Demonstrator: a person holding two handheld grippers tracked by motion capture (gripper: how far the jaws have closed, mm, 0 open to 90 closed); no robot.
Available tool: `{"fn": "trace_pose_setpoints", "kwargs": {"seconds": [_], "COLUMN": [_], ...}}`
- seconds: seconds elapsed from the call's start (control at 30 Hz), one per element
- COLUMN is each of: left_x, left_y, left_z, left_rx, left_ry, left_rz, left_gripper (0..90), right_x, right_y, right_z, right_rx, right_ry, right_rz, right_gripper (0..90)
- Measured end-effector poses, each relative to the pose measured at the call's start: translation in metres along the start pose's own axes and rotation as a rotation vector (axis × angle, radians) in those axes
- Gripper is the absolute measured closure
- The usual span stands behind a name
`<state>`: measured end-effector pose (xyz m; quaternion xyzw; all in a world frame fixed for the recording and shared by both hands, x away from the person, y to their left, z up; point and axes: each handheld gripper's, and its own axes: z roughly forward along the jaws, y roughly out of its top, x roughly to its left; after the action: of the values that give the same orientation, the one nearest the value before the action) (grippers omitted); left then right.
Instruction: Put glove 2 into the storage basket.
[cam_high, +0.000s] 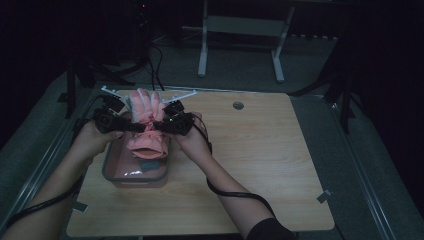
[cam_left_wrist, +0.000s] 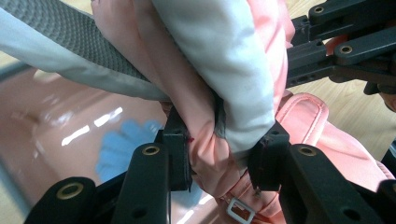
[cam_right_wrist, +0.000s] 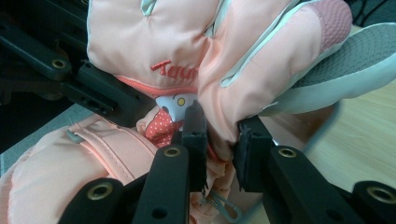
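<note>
A salmon-pink padded glove (cam_high: 145, 106) with a grey and white palm hangs over a pink see-through tub (cam_high: 116, 176), fingers pointing away and cuff (cam_high: 148, 143) sagging toward the tub. My left gripper (cam_high: 126, 126) is shut on the glove's bunched wrist fabric from the left. In the left gripper view, that gripper (cam_left_wrist: 219, 150) pinches pink and white cloth (cam_left_wrist: 210, 154) between its pads. My right gripper (cam_high: 161, 125) is shut on the same glove from the right. In the right gripper view, it (cam_right_wrist: 219, 140) squeezes a pink fold (cam_right_wrist: 219, 107) below the red lettering. Whether this is one glove or a pair, I cannot tell.
The tub wall (cam_left_wrist: 51, 116) has a blue item (cam_left_wrist: 116, 149) lying inside on the bottom. The wooden table (cam_high: 260, 165) stretches bare to the right, with a round cable hole (cam_high: 238, 105) at the back. White desk legs (cam_high: 202, 50) stand on the floor beyond.
</note>
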<state>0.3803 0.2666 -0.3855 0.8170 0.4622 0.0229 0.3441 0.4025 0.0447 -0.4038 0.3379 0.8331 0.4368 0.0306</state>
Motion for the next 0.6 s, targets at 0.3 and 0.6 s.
{"fn": "trace_pose_setpoints", "kwargs": {"seconds": [0.3,0.6], "left_x": [0.032,0.036], "left_y": [-0.039,-0.061], "left_z": [0.022,0.05], "left_rx": [0.059,0.119], "left_ry": [-0.027,-0.059], "left_rz": [-0.073,-0.093], "left_gripper": [65.2,64.9], "right_x": [0.007,0.009], "right_y": [-0.02,-0.044], "right_z": [0.048,0.068], "right_rx": [0.074,0.206], "right_ry": [0.032,0.012], "right_rz": [0.031,0.018], "right_gripper": [76.3,75.3]}}
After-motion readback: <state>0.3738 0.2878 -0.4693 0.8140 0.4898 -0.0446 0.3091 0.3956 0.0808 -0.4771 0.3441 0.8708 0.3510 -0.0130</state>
